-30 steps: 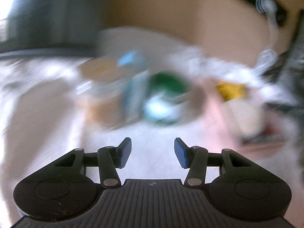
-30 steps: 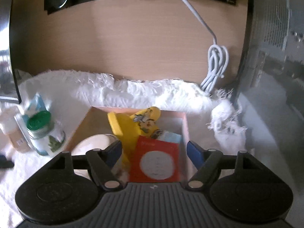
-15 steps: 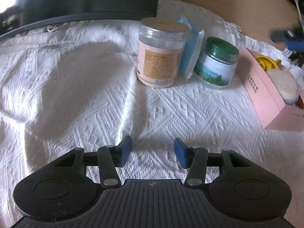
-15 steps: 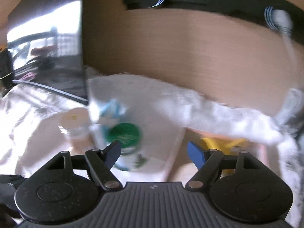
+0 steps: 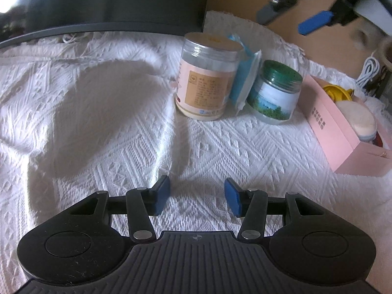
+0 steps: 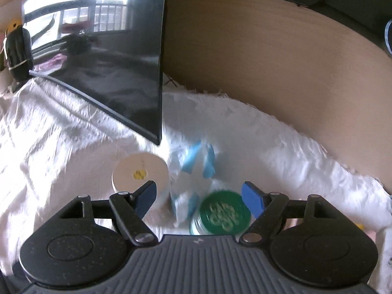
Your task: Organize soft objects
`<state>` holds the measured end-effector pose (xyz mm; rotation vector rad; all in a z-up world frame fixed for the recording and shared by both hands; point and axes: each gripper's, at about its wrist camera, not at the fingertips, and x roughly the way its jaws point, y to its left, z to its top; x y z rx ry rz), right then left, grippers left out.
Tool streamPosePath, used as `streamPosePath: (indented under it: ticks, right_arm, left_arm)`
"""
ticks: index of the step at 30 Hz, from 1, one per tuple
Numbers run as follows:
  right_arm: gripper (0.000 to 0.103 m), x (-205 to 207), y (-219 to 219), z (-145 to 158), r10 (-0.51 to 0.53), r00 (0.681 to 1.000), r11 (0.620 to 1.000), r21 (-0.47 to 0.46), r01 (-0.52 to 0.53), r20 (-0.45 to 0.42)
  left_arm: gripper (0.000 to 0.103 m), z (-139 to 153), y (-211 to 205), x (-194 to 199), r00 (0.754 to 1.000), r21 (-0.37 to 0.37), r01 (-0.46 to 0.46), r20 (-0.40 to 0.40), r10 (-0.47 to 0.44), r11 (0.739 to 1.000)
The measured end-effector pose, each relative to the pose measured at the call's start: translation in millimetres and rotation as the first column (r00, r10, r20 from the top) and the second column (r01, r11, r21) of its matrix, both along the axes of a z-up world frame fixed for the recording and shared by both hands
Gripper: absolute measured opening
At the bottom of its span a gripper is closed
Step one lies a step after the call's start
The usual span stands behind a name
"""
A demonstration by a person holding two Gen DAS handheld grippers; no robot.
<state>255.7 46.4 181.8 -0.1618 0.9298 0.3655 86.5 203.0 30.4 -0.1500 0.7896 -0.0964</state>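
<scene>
A blue and white soft packet (image 5: pixel 245 78) stands wedged between a white-lidded jar (image 5: pixel 207 78) and a green-lidded jar (image 5: pixel 274 93) on the white cloth. My left gripper (image 5: pixel 197 197) is open and empty, low over the cloth in front of them. My right gripper (image 6: pixel 199 194) is open and empty, above the packet (image 6: pixel 196 171), which shows between the white lid (image 6: pixel 140 174) and the green lid (image 6: pixel 224 213). One of the right gripper's blue fingers (image 5: pixel 316 22) shows at the top right of the left wrist view.
A pink box (image 5: pixel 343 144) at the right holds a yellow item (image 5: pixel 336 91), a cream round pad (image 5: pixel 356 117) and other things. A dark curved monitor (image 6: pixel 103 73) stands behind the jars. A wooden wall (image 6: pixel 269 73) and a white cable (image 5: pixel 371 67) are at the back.
My right gripper has swung left from over the pink box to over the jars and packet. My left gripper's view has steadied, low over the cloth facing the jars.
</scene>
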Motion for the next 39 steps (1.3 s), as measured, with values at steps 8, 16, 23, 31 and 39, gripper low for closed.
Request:
streamPosePath:
  ticks: [8,16,23,31,39]
  right_arm:
    - [0.077,94.0,9.2,-32.0,-0.146,0.982,0.984,0.082,0.157,-0.123]
    - [0.043,129.7,-7.0,-85.6,-0.206,0.941,0.959,0.136,0.249,-0.267]
    - [0.028,45.7,-28.9,-36.8,-0.085,0.975,0.959,0.247,0.136,-0.206]
    - [0.030,-60.5,-48.7,-50.7,0.027,0.980,0.952,0.303,0.034,-0.195]
    - [0.041,-117.3,-60.7,-69.9,0.057,0.980,0.925,0.380,0.020,-0.191]
  left_arm:
    - [0.053,1.9,8.4,1.8,1.000,-0.050,0.012,-0.012,-0.013,0.999]
    - [0.052,1.6,11.0,0.8,0.999,-0.054,0.039,-0.009,-0.040,0.998]
    - [0.051,8.9,24.1,3.2,1.000,-0.136,0.007,-0.019,-0.010,0.991]
    - [0.051,56.7,11.9,-7.8,0.991,-0.038,0.129,0.040,-0.127,0.991]
    - [0.051,78.4,19.8,-5.0,1.000,-0.113,0.016,-0.024,-0.019,0.994]
